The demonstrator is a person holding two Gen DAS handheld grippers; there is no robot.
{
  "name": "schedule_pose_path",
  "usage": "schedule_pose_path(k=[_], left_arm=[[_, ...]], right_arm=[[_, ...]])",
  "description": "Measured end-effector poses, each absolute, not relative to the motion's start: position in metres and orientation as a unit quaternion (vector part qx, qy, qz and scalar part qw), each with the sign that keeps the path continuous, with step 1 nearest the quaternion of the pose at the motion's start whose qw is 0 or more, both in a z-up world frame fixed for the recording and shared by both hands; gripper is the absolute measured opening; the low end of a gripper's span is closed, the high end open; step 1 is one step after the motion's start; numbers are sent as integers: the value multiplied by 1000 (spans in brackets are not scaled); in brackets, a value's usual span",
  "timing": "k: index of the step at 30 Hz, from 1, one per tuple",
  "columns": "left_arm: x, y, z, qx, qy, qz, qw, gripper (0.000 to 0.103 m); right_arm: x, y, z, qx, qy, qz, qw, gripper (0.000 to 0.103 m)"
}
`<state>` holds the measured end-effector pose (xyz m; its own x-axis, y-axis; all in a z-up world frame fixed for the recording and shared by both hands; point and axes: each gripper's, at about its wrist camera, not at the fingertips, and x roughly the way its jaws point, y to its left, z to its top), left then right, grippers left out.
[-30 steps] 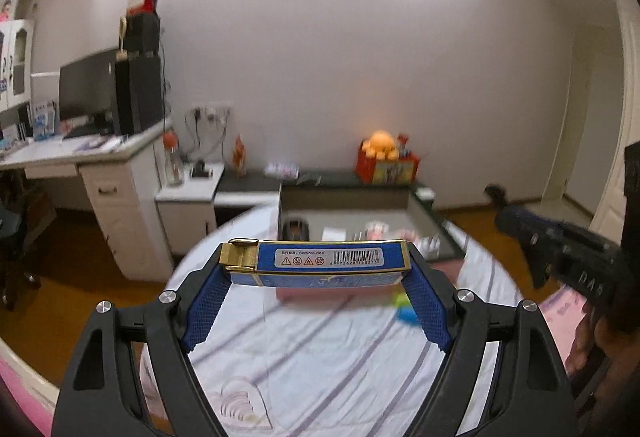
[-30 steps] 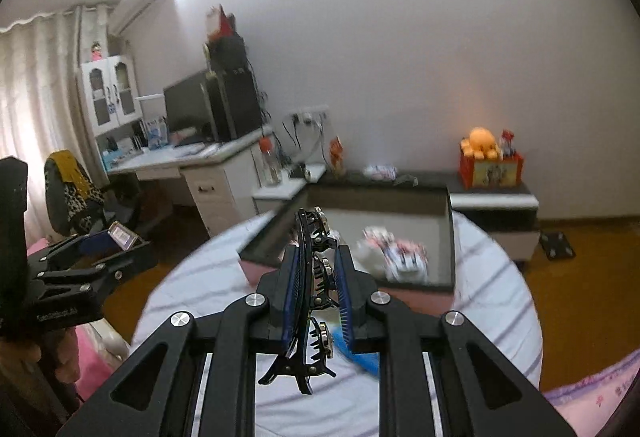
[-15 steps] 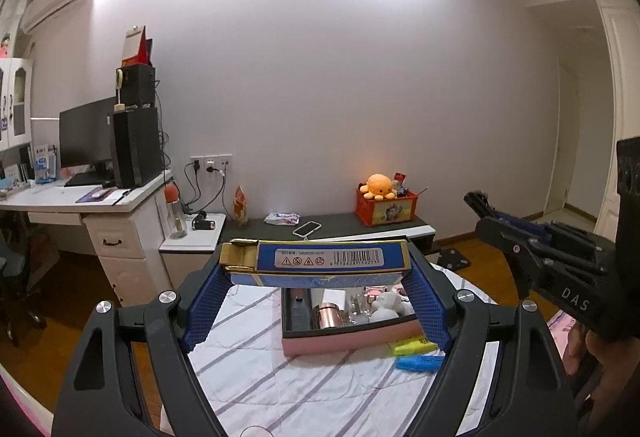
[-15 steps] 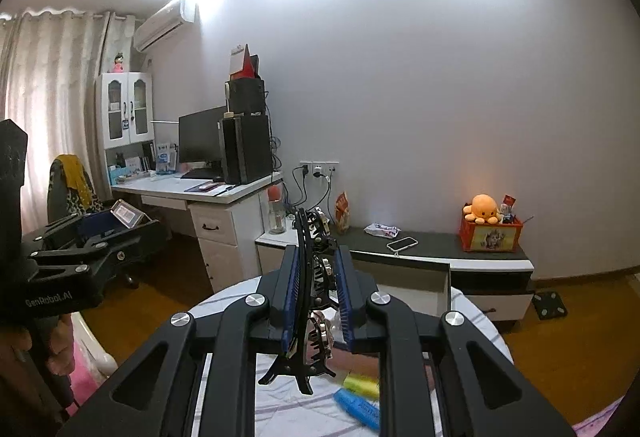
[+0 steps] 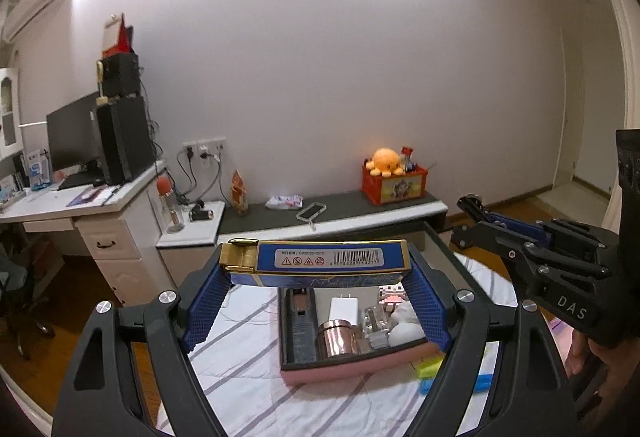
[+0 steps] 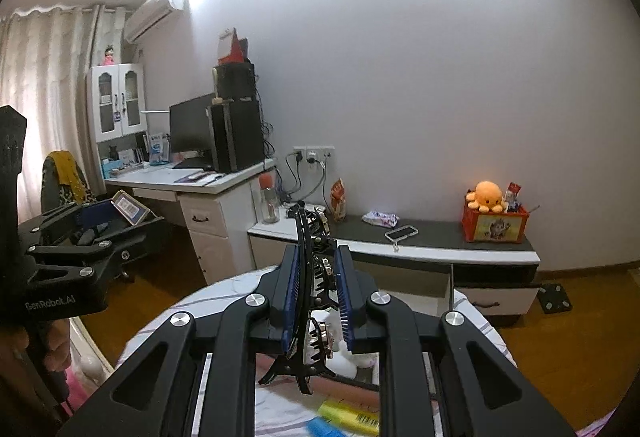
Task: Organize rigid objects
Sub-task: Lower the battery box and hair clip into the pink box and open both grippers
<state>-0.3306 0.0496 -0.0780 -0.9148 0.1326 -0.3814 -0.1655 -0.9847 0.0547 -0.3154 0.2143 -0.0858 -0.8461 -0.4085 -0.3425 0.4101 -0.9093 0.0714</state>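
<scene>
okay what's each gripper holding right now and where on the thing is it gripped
The left gripper clamps a blue and gold box by its two short ends. The right gripper pinches a black hair claw clip across its flat sides.

An orange plush octopus (image 5: pixel 386 160) sits on a red box (image 5: pixel 395 186) (on the low bench), a phone (image 5: pixel 311 211) lying nearby

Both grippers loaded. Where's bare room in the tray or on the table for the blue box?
The pink-edged tray looks crowded: dark remote, white charger, copper tin, white figurine. Its far part is hidden behind the blue-and-gold box. Bare striped tablecloth lies left of the tray. The yellow highlighter and blue highlighter take the front-right corner.
</scene>
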Motion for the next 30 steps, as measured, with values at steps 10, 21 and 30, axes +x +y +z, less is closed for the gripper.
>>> schedule_pose_path(k=[10,21,30], left_arm=[[-420,79,-154,-291,28,952,93,83],[-443,91,-194,-328,38,939,94,83],[-430,79,-179,-280,8,958,65,92]], right_arm=[[-387,234,-145,261,0,-948,182,18],[-419,240,-181,304,-5,-938,169,18],[-403,238,-165,260,-3,-953,153,57]])
